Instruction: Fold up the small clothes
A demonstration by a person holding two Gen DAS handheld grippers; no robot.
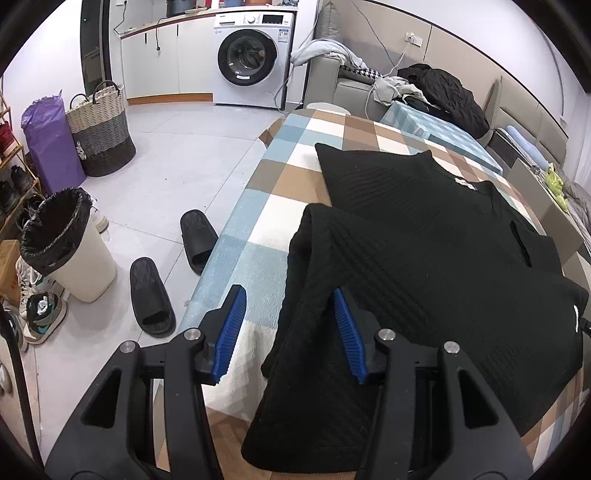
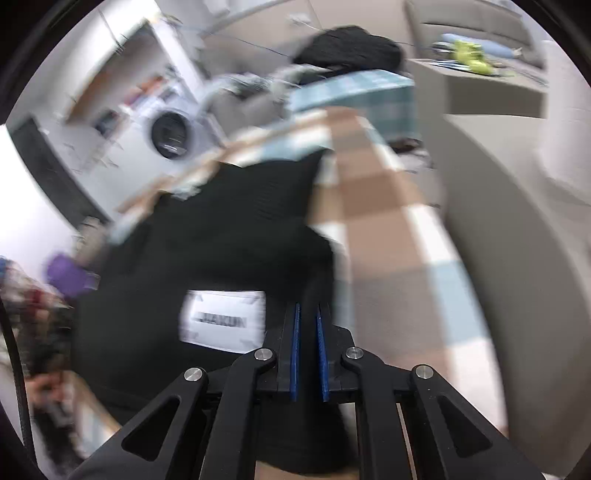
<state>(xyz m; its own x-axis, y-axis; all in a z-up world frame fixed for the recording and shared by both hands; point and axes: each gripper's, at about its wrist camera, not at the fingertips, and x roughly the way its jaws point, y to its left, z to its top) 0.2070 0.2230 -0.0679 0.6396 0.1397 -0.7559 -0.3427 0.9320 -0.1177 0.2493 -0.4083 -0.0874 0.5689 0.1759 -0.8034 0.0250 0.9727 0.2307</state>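
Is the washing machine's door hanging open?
No. In the left wrist view the washing machine has its round door shut flush against its front.

This is a lived-in home, a small flat where bedroom and laundry corner share one room. A front-loading washing machine stands under a counter beside white cabinets. A woven laundry basket, a lined waste bin and black slippers (one pair, loosely parted) sit on the tiled floor. A bed with a checked blanket fills the right side, with a padded headboard and heaped clothes behind.
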